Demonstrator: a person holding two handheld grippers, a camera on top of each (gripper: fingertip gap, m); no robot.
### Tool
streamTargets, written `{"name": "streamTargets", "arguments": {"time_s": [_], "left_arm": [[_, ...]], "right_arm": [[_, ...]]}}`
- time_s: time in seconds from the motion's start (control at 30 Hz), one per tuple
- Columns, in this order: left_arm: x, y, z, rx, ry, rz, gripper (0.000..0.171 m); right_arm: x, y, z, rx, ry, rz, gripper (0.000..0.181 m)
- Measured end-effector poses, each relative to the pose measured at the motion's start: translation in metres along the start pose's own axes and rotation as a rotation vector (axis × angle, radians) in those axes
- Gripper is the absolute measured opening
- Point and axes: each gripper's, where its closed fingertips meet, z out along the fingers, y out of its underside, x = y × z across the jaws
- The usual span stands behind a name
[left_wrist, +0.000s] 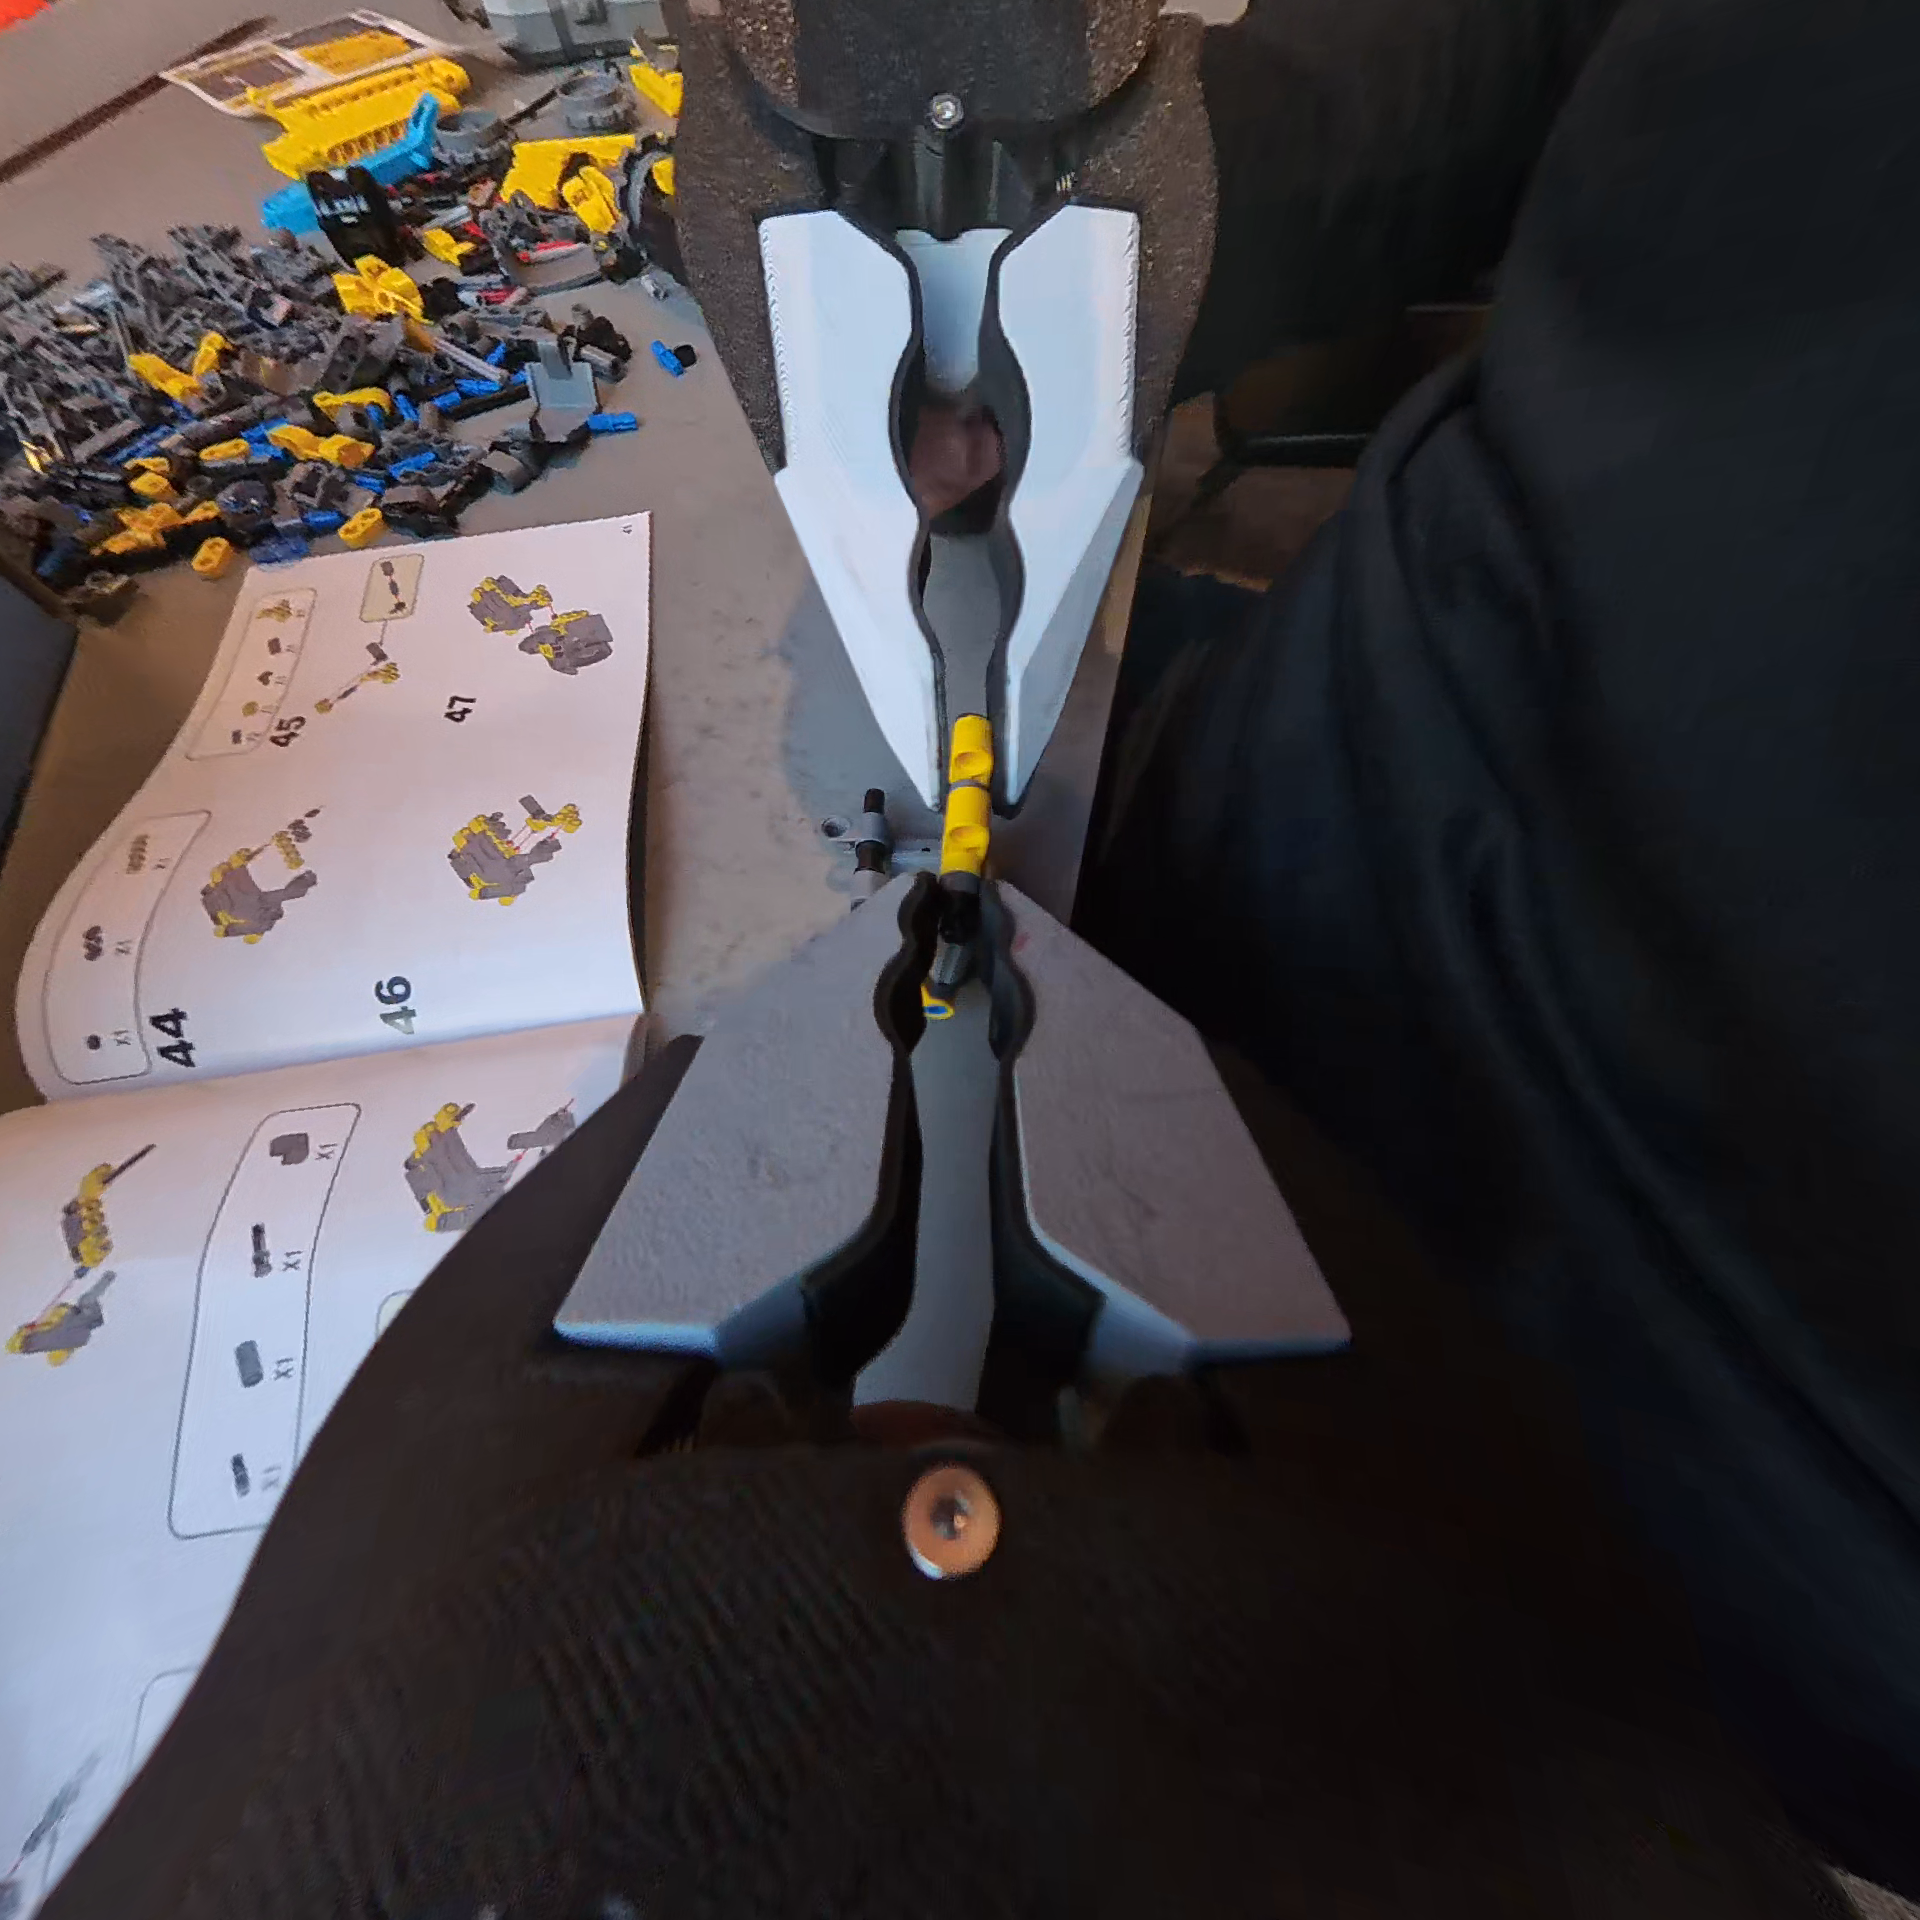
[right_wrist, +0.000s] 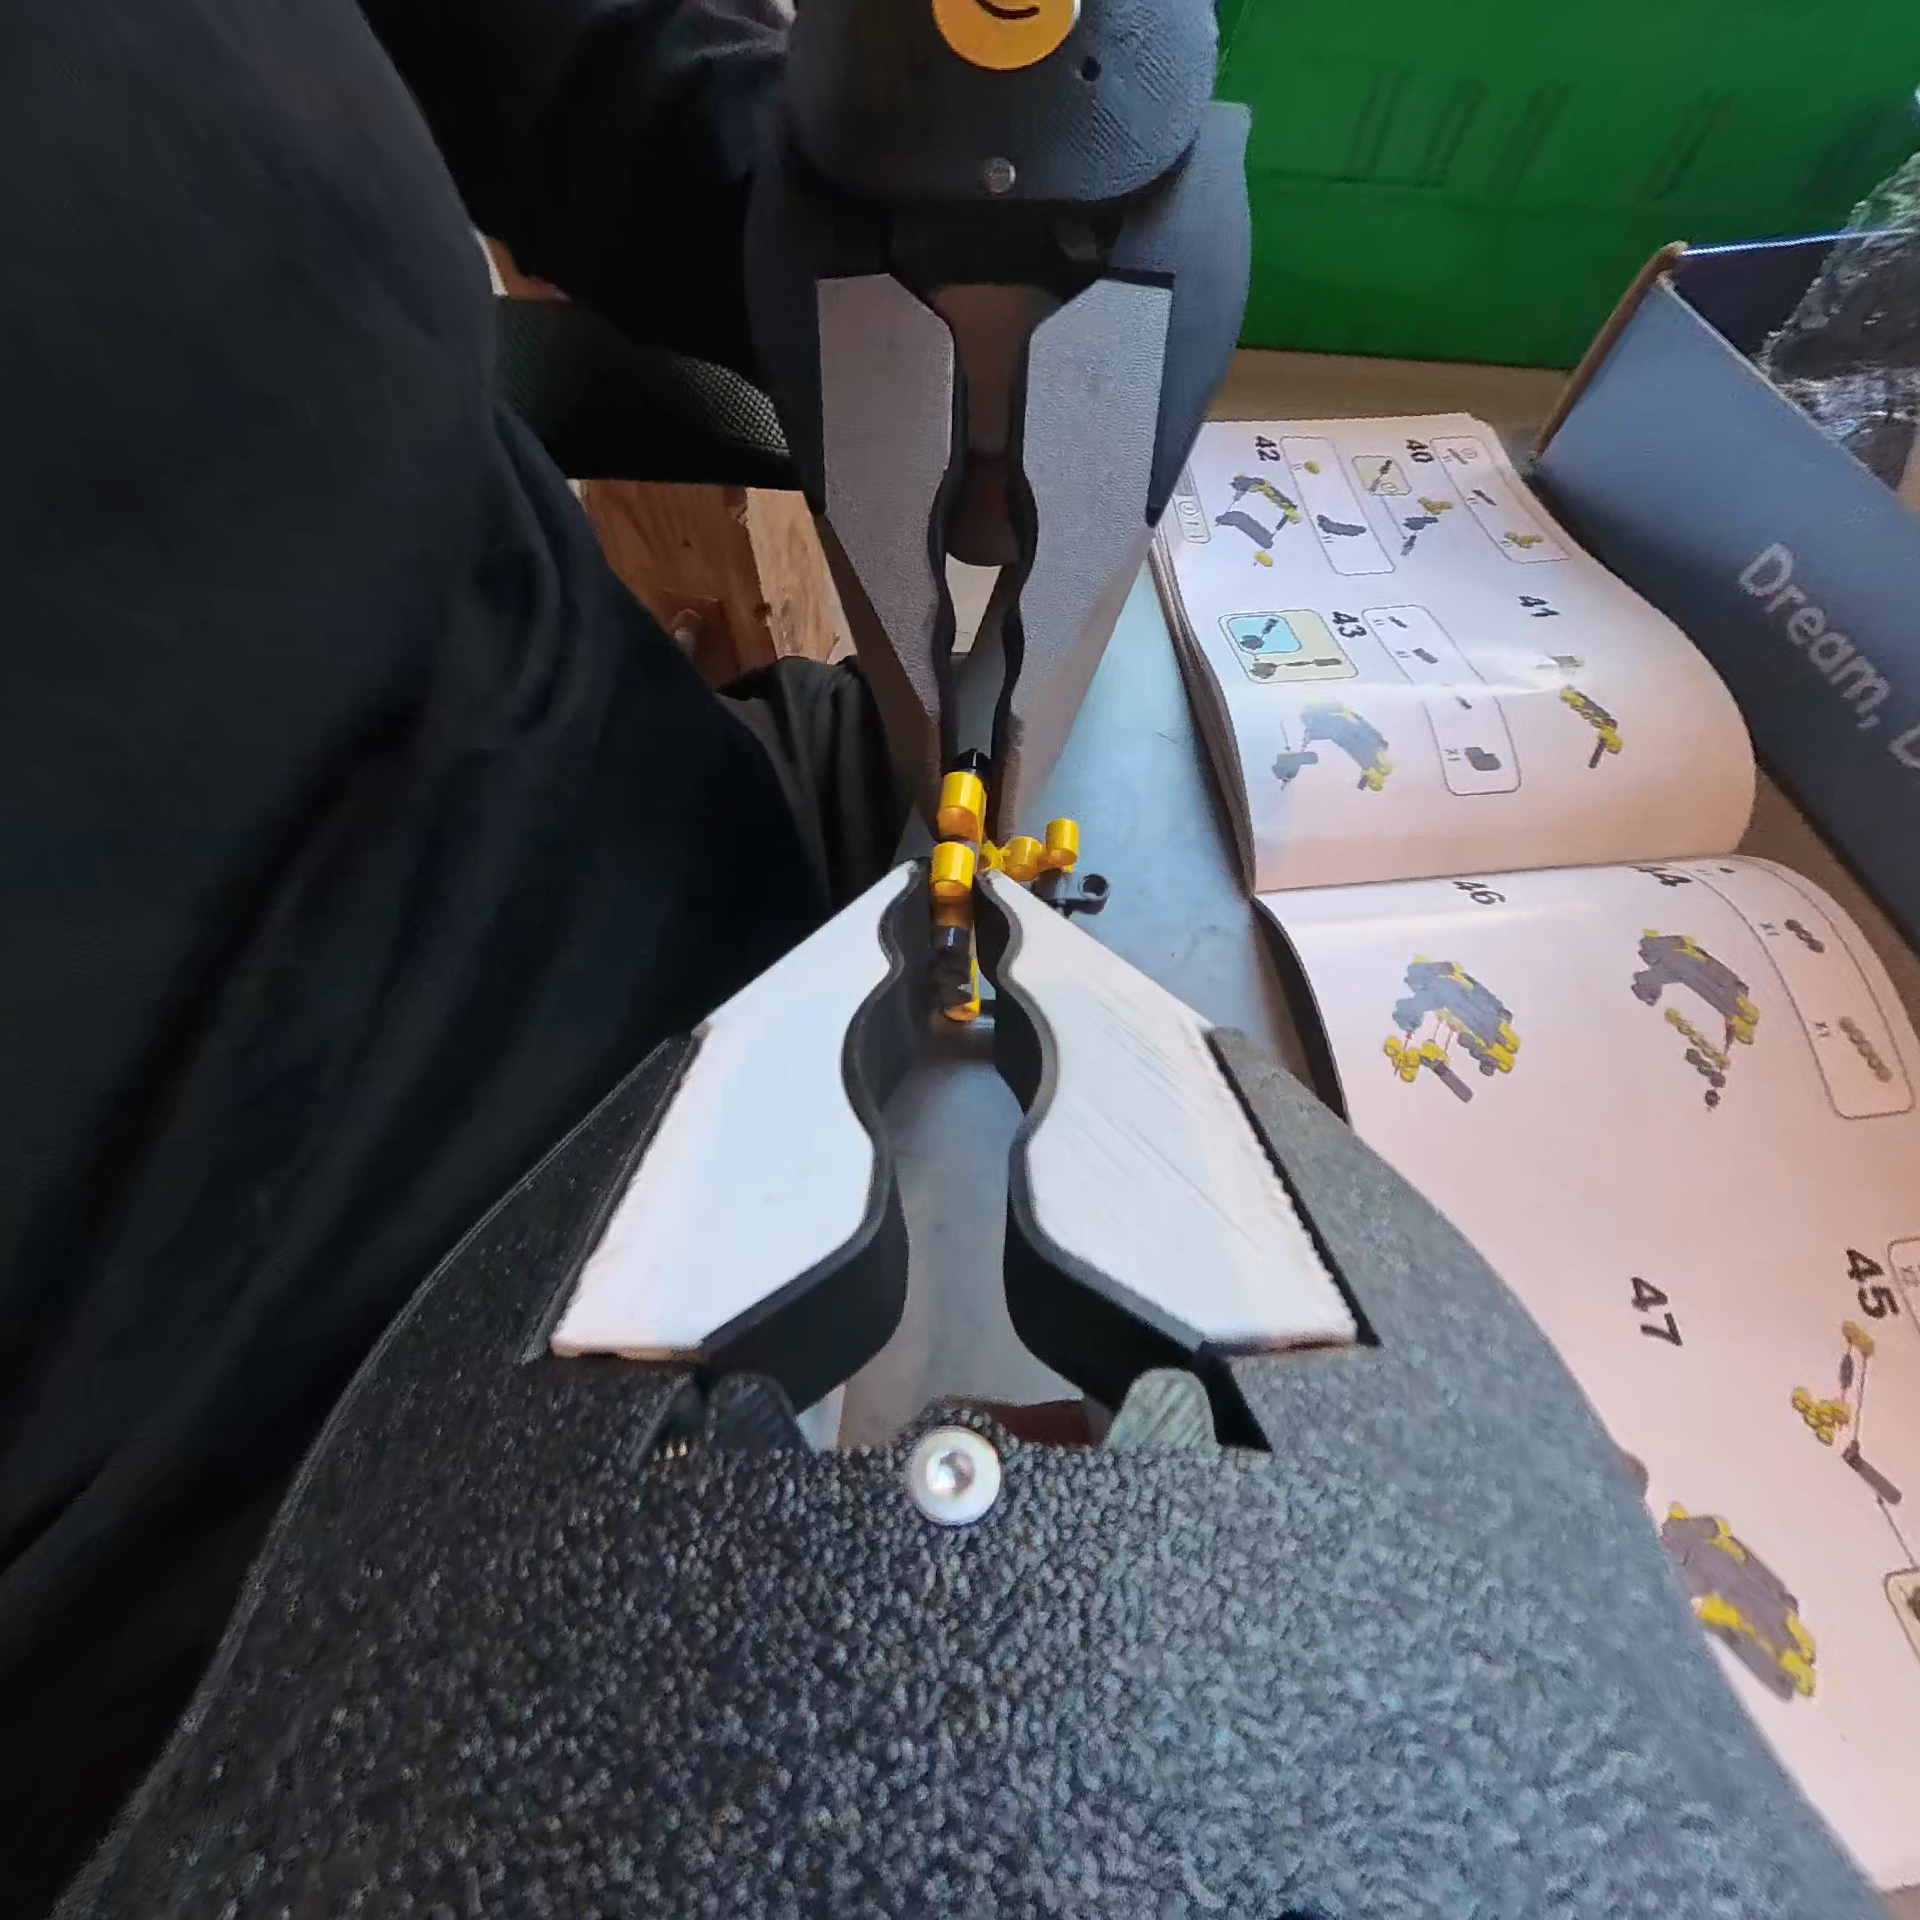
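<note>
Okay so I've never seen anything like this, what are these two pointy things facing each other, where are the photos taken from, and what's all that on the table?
They are two handheld grippers, one in each of a person's hands, each with a camera looking along its jaws. In the left wrist view the grey left gripper is nearest, the white right gripper opposite; the right wrist view is the reverse. Both are shut on one small yellow and black brick assembly, held between them above the grey table. On the table lie an open instruction booklet and a pile of loose bricks. A dark cardboard box stands beside the booklet.
</note>
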Motion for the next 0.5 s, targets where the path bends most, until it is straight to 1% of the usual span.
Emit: {"name": "streamTargets", "arguments": {"time_s": [0.27,0.33,0.5], "left_arm": [[-0.0002,-0.0012,0.0002,-0.003,0.024,-0.029,0.003],[0.0029,-0.0011,-0.0003,-0.004,0.049,-0.025,0.003],[0.0033,-0.0011,-0.0004,-0.005,0.064,-0.035,0.003]], "right_arm": [[0.0008,0.0000,0.0015,-0.031,-0.061,-0.007,0.005],[-0.0021,-0.0006,0.0025,-0.037,-0.083,-0.014,0.005],[-0.0023,-0.0014,0.0035,-0.032,-0.115,-0.012,0.005]]}}
